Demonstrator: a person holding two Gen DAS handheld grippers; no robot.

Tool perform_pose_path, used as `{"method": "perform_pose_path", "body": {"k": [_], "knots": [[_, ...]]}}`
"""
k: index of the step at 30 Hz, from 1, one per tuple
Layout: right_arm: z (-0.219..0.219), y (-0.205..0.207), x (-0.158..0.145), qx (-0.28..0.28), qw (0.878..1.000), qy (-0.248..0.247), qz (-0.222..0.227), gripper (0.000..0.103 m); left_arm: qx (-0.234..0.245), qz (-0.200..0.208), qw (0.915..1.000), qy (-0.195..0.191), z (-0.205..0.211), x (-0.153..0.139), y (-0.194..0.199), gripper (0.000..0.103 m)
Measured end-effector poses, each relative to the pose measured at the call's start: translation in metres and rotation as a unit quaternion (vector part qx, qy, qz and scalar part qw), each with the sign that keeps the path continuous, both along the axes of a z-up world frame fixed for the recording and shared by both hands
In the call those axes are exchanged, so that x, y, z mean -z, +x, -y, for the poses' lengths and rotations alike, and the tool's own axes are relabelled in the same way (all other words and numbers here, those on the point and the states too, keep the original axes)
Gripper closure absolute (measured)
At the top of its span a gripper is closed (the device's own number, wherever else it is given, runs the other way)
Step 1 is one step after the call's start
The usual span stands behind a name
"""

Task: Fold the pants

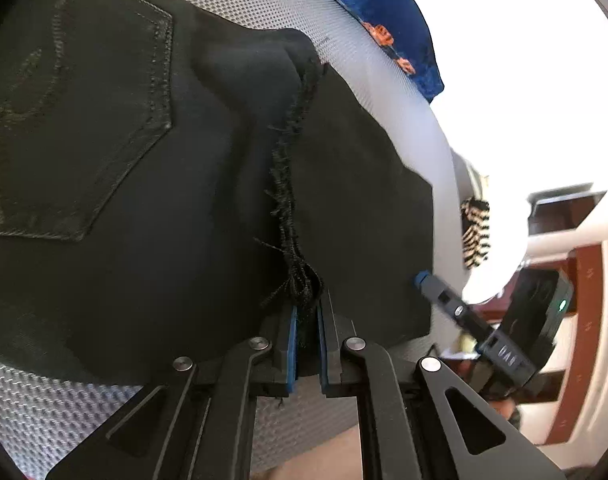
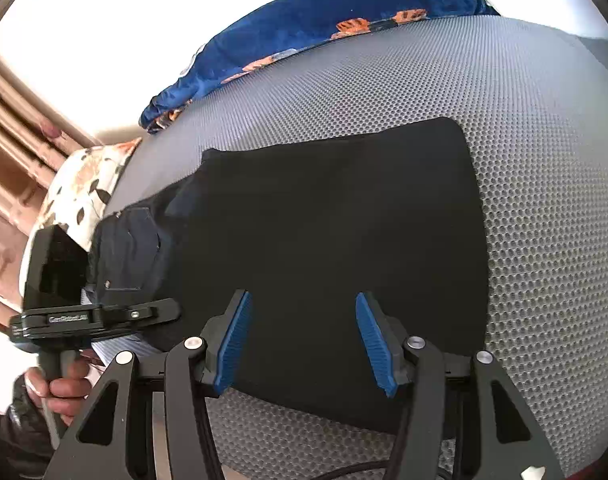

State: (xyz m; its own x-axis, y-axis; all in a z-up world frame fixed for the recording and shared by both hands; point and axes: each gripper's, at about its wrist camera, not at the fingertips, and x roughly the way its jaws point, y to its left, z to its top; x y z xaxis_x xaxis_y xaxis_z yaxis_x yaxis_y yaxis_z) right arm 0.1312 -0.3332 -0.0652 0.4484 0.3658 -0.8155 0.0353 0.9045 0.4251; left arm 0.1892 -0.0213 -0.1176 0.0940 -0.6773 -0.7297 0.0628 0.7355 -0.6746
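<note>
The black pants lie spread on a gray mat with lots of little bumps. It may be a bed or a tabletop; I cannot tell which. The pants look folded into a wide, flat shape.

The left tool is squeezed tight on the frayed seam of the pants, near the crotch. Black threads bunch up right at its blue pads. A back pocket with stitching sits to the left of the seam, and the cloth bulges up in soft folds beyond the tool.

The right tool is wide apart and grips nothing. Its two blue pads sit over the near part of the pants, and black cloth shows between them.

No boxes or baskets can be seen.

The near edge of the pants runs just past the right tool, with bare gray mat in front of it. The right edge of the pants is straight, and there is lots of bare mat past it on the right and at the far side. On the left, the pants reach almost to the edge of the mat, close to a flowery pillow. A blue blanket with orange spots lies along the far edge of the mat, well apart from the pants.
</note>
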Motion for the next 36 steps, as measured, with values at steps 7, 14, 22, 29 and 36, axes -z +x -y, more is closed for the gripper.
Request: {"method": "perform_pose_path", "body": {"k": [7,14,22,29,36], "knots": [[-0.011,0.007,0.013,-0.02,0.998,-0.052,-0.024,0.048,0.023,0.041,0.9971,0.06,0.011,-0.006,-0.004,0.089],[-0.002,0.029,-0.012,-0.015,0.992,-0.127,0.019,0.051,0.037,0.194,0.9686,0.151,0.023,-0.057,0.005,0.071],[0.01,0.082,-0.001,0.0,0.986,-0.168,0.019,0.062,0.083,0.248,0.9522,0.159,0.08,-0.051,0.057,0.068],[0.009,0.101,0.016,0.009,0.985,-0.173,0.006,0.061,0.09,0.224,0.9542,0.177,0.093,-0.013,0.081,0.068],[0.008,0.101,0.016,0.005,0.985,-0.175,0.006,0.059,0.104,0.229,0.9468,0.201,0.1,-0.014,0.076,0.068]]}}
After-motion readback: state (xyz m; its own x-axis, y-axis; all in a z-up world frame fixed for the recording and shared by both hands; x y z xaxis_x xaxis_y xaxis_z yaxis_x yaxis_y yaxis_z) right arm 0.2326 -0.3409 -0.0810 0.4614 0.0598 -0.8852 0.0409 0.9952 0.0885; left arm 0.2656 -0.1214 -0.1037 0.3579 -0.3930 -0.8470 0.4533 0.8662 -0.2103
